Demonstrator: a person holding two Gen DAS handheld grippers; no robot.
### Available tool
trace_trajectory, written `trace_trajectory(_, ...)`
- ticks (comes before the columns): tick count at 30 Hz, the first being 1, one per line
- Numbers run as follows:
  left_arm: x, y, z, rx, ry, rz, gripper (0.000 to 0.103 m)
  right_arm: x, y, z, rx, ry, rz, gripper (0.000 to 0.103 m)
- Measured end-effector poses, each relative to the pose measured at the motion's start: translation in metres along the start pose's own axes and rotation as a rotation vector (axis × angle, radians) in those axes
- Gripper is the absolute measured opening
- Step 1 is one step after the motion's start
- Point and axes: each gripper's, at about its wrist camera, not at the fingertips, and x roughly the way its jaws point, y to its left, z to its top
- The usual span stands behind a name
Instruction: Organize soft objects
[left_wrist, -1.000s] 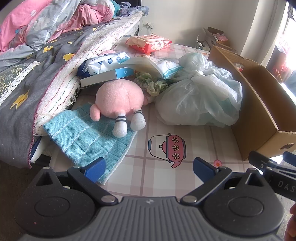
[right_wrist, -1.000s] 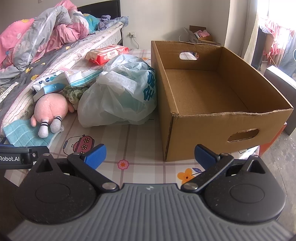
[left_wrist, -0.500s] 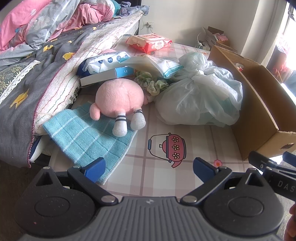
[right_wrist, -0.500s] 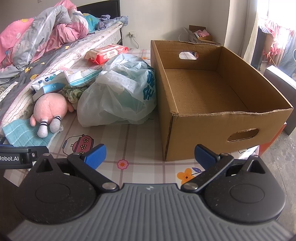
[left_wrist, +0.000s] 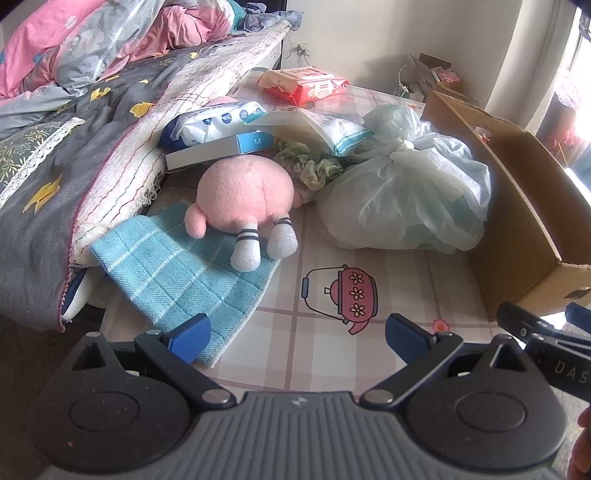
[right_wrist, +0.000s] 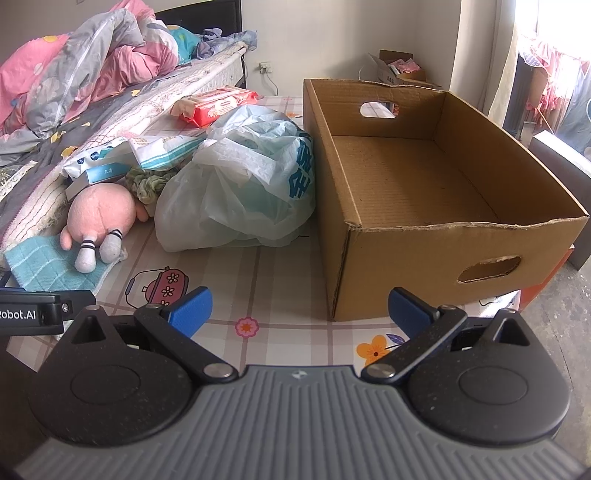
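Observation:
A pink plush toy with grey striped feet lies on a teal checked cloth at the table's left. Behind it sit a green scrunchie and a tied pale plastic bag. An empty cardboard box stands right of the bag. My left gripper is open and empty near the cloth's front corner. In front of the box, above the table's near edge, my right gripper is open and empty too.
Tissue packs, a blue-white carton and a red wipes pack lie behind the toy. A bed with a grey quilt borders the table's left. The flowered tablecloth shows between grippers and objects.

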Motion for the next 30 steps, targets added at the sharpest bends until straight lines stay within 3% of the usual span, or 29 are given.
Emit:
trace_trajectory(11,-0.006,0.023,0.004,-0.028,-0.044,0.048,0.101,0.004,0.014,0.006,-0.040,-0.010,0.065,0.102)
trace_trajectory(16,-0.011,0.042,0.012,-0.038,-0.098,0.091,0.101,0.004,0.029,0.021,-0.100,-0.058,0.095,0.102)
trace_trajectory(23,-0.015,0.078,0.035,-0.077,-0.198,0.050,0.101,0.004,0.050,0.055,-0.153,-0.135,0.181,0.102)
trace_trajectory(26,-0.013,0.094,0.047,-0.115,-0.242,0.018,0.101,0.010,0.055,0.073,-0.130,-0.151,0.242,0.102)
trace_trajectory(30,-0.007,0.104,0.063,-0.109,-0.270,0.031,0.101,0.022,0.066,0.095,-0.088,-0.155,0.304,0.102)
